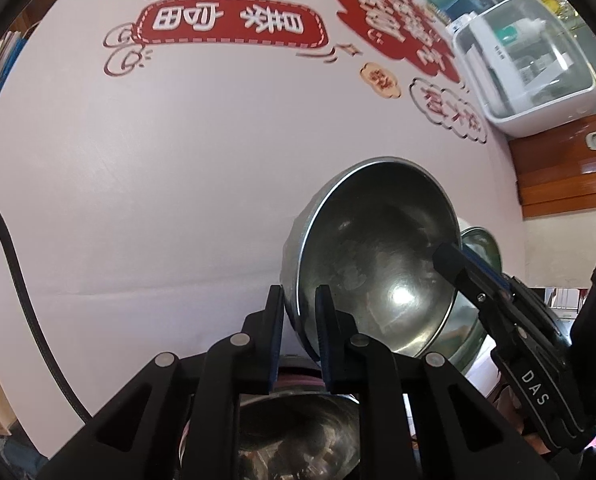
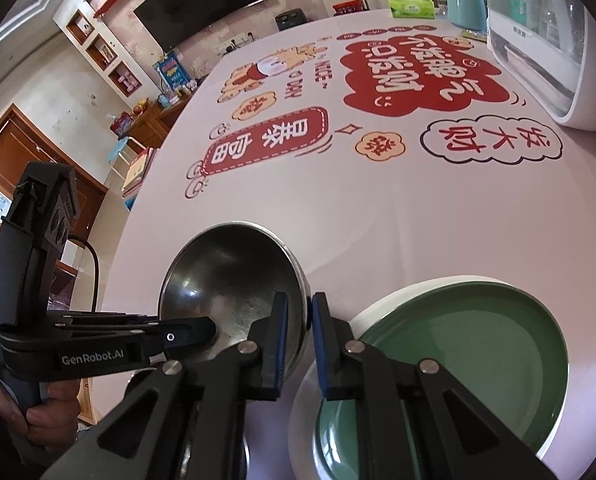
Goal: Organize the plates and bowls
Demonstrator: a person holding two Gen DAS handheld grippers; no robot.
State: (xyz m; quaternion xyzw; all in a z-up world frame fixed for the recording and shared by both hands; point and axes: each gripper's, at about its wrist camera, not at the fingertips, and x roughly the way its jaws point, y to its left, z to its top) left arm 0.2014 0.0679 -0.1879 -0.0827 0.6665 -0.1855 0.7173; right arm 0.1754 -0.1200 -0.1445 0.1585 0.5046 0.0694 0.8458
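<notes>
both grippers pinch opposite rims of the tilted steel bowl (image 2: 233,280): left gripper (image 1: 300,336); right gripper (image 2: 300,340); green plate (image 2: 458,344) just right.

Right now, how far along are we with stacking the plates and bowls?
Done, it seems: the green plate already sits on a white plate. In hand: the steel bowl, tilted and lifted, with the left gripper and right gripper each shut on its rim at opposite sides. Left: setting it down, probably into the second steel bowl under the left gripper. Nothing else loose shows on the tablecloth.
</notes>
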